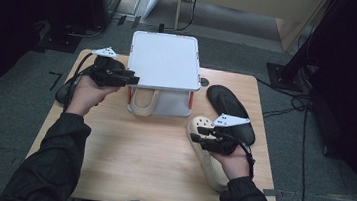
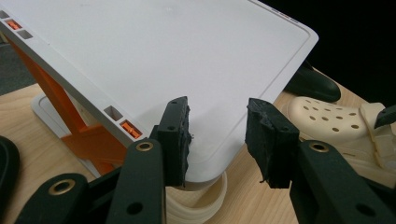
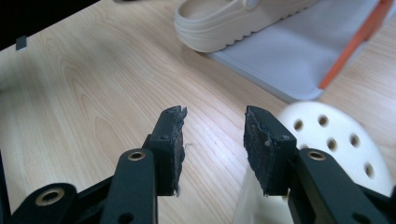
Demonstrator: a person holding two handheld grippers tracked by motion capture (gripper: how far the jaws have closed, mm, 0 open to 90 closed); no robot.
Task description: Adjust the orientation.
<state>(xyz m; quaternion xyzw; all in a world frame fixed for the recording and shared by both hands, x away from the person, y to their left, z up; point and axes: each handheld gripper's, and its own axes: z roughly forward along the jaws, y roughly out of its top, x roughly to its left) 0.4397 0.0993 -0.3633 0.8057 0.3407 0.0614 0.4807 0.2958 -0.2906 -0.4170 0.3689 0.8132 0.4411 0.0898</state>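
Jaws of our left gripper point(image 1: 131, 79) stand apart with nothing between them, just at the left edge of the white rack point(image 1: 163, 58), under whose top shelf one cream clog point(image 1: 143, 102) lies. Moving right, the second cream clog point(image 1: 208, 154) lies on the table point(image 1: 135, 161) directly beneath our right gripper point(image 1: 198, 134), whose jaws also stand apart, empty. Far right, a black slipper point(image 1: 231, 108) rests beside that clog.

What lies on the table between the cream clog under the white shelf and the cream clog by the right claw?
Bare wood: in the high view, nothing sits between the shelved clog and the other clog.
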